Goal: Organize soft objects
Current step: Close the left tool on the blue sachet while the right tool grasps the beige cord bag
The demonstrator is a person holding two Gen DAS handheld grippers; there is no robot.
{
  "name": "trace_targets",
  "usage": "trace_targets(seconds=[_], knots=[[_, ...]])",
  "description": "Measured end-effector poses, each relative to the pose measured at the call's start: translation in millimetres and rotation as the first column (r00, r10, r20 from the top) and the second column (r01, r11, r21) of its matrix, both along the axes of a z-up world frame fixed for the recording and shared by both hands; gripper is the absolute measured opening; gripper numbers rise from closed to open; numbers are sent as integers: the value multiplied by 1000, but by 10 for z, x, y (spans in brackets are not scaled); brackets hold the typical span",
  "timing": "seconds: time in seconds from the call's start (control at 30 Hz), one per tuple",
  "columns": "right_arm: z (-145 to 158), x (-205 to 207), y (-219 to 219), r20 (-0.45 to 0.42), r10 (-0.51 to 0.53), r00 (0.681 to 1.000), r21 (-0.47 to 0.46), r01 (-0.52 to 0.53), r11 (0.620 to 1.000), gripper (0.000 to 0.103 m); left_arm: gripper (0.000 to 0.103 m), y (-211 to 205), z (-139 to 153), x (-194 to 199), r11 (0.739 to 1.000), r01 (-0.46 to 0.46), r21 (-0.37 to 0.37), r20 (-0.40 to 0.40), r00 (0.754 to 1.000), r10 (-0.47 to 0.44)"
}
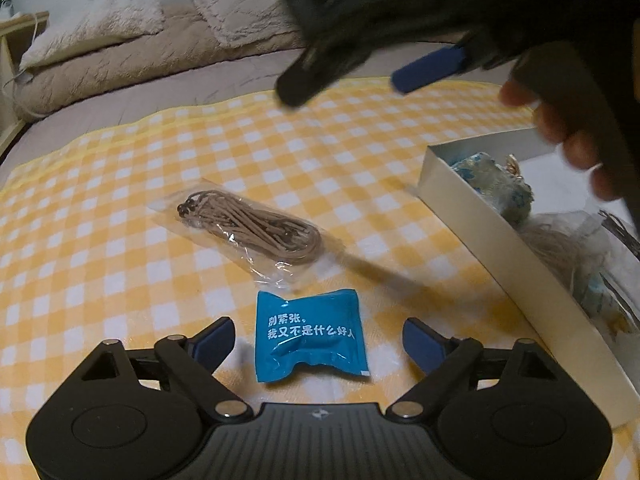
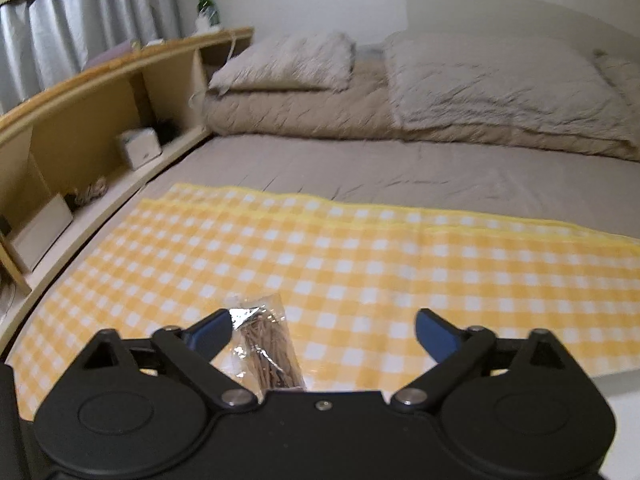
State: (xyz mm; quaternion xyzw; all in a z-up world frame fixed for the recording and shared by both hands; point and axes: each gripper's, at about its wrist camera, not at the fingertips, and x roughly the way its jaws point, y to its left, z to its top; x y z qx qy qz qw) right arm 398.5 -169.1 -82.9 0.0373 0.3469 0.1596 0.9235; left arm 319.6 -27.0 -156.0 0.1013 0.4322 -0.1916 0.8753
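A blue packet [image 1: 310, 334] with white lettering lies on the yellow checked cloth [image 1: 120, 200], between the open fingers of my left gripper [image 1: 318, 336]. Beyond it lies a clear bag of tan cord [image 1: 252, 228]. At the right stands a white box [image 1: 500, 236] that holds a blue patterned pouch [image 1: 496, 184] and other bagged items. My right gripper [image 1: 348, 84] hovers open and empty above the cloth, at the top of the left wrist view. In the right wrist view the right gripper [image 2: 324, 336] is open, with the cord bag [image 2: 268, 344] below its left finger.
The cloth lies on a grey bed with beige pillows [image 2: 480, 80] and a folded quilt [image 2: 300, 120] at the head. A wooden shelf unit [image 2: 100, 120] runs along the left side, with a green bottle [image 2: 206, 0] on top.
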Motion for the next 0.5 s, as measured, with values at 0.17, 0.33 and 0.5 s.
trace_targets(seconds=[0.17, 0.33, 0.5], knots=[[-277, 191, 220, -65, 109, 992, -32, -111, 993, 88, 81, -11, -59, 33, 1000, -6, -1, -17, 1000, 6], [-486, 291, 388, -111, 182, 977, -24, -186, 982, 88, 73, 8, -116, 58, 1000, -13, -5, -37, 999, 13], [-647, 355, 506, -137, 208, 968, -26, -213, 977, 87, 62, 0, -104, 41, 1000, 10, -10, -36, 999, -11]])
